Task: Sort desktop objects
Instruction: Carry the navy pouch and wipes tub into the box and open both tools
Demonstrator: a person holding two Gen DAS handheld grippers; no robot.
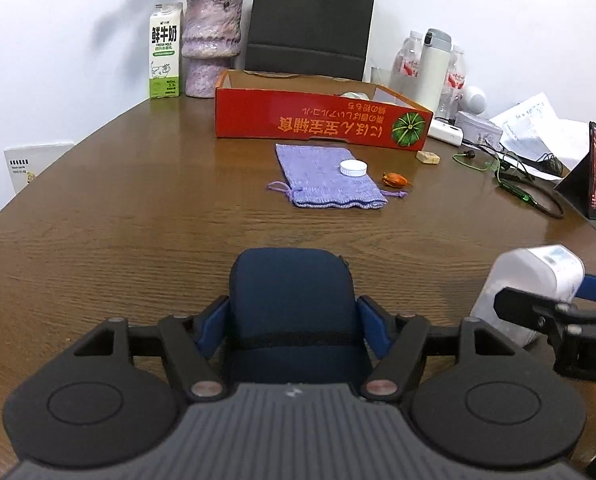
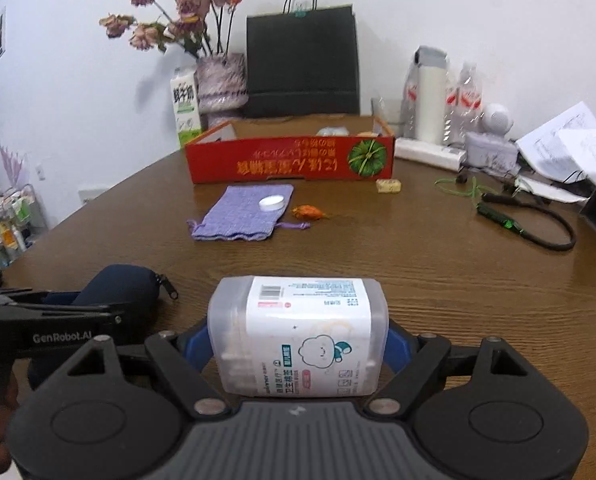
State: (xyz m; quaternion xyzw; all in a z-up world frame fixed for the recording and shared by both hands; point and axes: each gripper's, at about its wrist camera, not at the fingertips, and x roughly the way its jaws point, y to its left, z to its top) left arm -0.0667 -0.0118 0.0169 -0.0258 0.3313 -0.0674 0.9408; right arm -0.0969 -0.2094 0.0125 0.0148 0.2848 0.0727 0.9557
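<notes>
The left gripper [image 1: 292, 326] holds a dark blue zip case [image 1: 292, 304] between its blue pads [image 1: 212, 326]. In the left wrist view both pads lie against the case's sides, so the jaws are pinching it. The case rests on the near part of the brown wooden table [image 1: 138, 220], its far end projecting beyond the fingertips.

The right gripper [image 2: 298, 346] holds a translucent cotton swab box [image 2: 298, 332] with a white printed label. In the right wrist view the box lies on its side across the jaws, each end meeting a blue pad [image 2: 196, 346], so the jaws are closed on it at a wide spread. The box sits just right of the zip case, near the table's front edge.

Farther away, at the table's centre, a purple knitted pouch [image 1: 326, 176] lies flat, and a white round lid [image 1: 353, 168] rests on its right part. An orange wrapped candy [image 1: 394, 180] lies just right of the pouch, and a small pale block [image 1: 428, 157] lies beyond that.

A red cardboard tray [image 1: 318, 120] stands behind the pouch. Behind the tray, along the wall, stand a milk carton [image 1: 165, 52], a vase [image 1: 212, 46] of dried flowers and a black paper bag [image 1: 310, 20].
</notes>
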